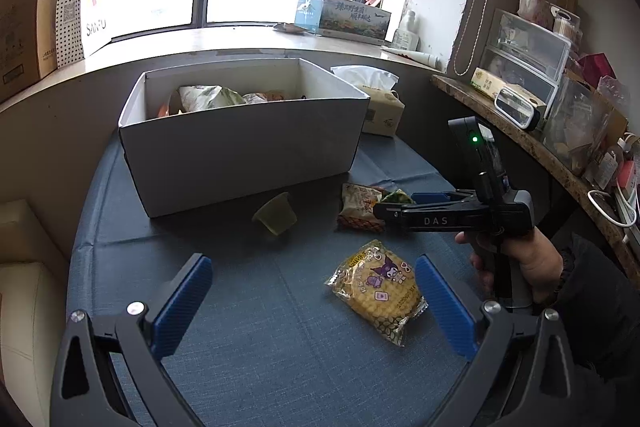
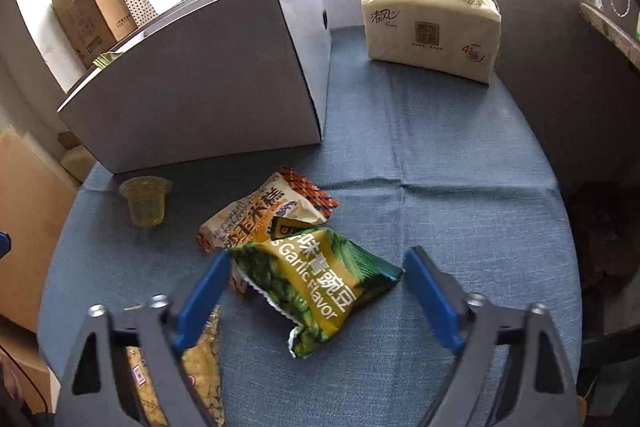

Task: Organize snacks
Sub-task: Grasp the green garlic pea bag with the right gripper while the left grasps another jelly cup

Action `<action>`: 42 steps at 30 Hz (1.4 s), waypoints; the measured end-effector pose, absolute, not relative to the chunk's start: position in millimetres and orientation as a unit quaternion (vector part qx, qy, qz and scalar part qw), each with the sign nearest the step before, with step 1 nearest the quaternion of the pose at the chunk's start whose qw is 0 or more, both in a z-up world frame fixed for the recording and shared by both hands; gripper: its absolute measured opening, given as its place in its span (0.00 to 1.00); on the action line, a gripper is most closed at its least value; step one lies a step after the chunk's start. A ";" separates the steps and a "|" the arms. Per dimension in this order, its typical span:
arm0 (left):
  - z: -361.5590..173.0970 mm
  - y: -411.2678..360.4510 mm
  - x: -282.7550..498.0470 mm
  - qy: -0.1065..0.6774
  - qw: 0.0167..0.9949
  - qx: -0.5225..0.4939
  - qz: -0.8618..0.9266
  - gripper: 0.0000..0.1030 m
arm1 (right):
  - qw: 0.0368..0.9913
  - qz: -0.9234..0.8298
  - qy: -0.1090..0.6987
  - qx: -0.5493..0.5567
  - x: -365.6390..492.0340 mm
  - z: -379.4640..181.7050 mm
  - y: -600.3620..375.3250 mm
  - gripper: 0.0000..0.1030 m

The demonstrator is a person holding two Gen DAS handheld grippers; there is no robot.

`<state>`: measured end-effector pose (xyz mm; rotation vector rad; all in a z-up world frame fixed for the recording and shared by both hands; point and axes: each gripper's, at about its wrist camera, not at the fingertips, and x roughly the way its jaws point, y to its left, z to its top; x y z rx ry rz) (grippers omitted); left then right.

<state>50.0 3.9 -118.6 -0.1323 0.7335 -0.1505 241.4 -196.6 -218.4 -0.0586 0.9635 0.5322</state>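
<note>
Green pea packet (image 2: pixel 316 287) between spread right hand-held gripper (image 2: pixel 316 291) pads, apparently untouched; could drag orange packet (image 2: pixel 260 211) underneath.

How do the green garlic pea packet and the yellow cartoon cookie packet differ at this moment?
The green garlic pea packet is crumpled and lies between the right gripper fingers; the yellow cookie packet lies flat beside the left gripper's right finger. The pea packet overlaps another snack; the cookie packet lies alone. Both rest on the blue tablecloth.

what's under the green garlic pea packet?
The green garlic pea packet overlaps the near end of an orange-and-cream snack packet; the rest lies on blue cloth. Anything else beneath is covered.
</note>
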 end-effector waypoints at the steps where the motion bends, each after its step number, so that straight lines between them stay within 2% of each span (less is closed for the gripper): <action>1: -119.5 3.3 50.3 0.359 0.928 -0.064 -0.073 1.00 | 0.851 0.256 0.459 -0.026 241.7 -217.8 -197.3 0.80; 2: -120.6 3.0 51.0 0.361 0.927 -0.062 -0.074 1.00 | 0.850 0.258 0.458 -0.024 241.6 -217.1 -198.9 0.74; 7: -125.9 0.9 54.7 0.369 0.924 -0.060 -0.076 1.00 | 0.846 0.279 0.453 -0.011 239.7 -216.1 -208.2 0.70; 10: -128.6 1.5 59.0 0.371 0.923 -0.060 -0.080 1.00 | 0.851 0.289 0.439 0.003 230.5 -204.4 -216.0 0.50; 11: -130.5 2.4 61.7 0.374 0.922 -0.061 -0.080 1.00 | 0.852 0.292 0.435 0.004 227.3 -200.9 -217.2 0.49; 18: -150.7 2.7 103.6 0.398 0.913 -0.059 -0.071 1.00 | 0.851 0.315 0.420 0.000 199.4 -192.1 -227.3 0.45; 28: -193.8 6.6 179.8 0.451 0.891 -0.053 -0.017 1.00 | 0.852 0.332 0.404 0.019 160.5 -177.2 -246.2 0.45; 34: -209.5 10.5 199.3 0.471 0.880 -0.064 0.000 0.99 | 0.853 0.329 0.405 0.028 155.1 -177.6 -252.3 0.45; 36: -213.1 12.5 201.1 0.472 0.879 -0.069 -0.004 0.92 | 0.852 0.327 0.407 0.029 156.7 -178.9 -253.2 0.45; 39: -211.7 12.4 201.1 0.466 0.884 -0.043 0.004 0.65 | 0.852 0.328 0.408 0.030 156.5 -179.9 -253.2 0.45; 40: -210.3 14.8 200.4 0.465 0.884 -0.048 -0.001 0.49 | 0.852 0.328 0.408 0.029 155.9 -180.3 -253.2 0.45; 42: -208.2 23.0 198.2 0.463 0.883 -0.074 -0.010 0.49 | 0.851 0.330 0.409 0.029 155.8 -180.9 -252.3 0.45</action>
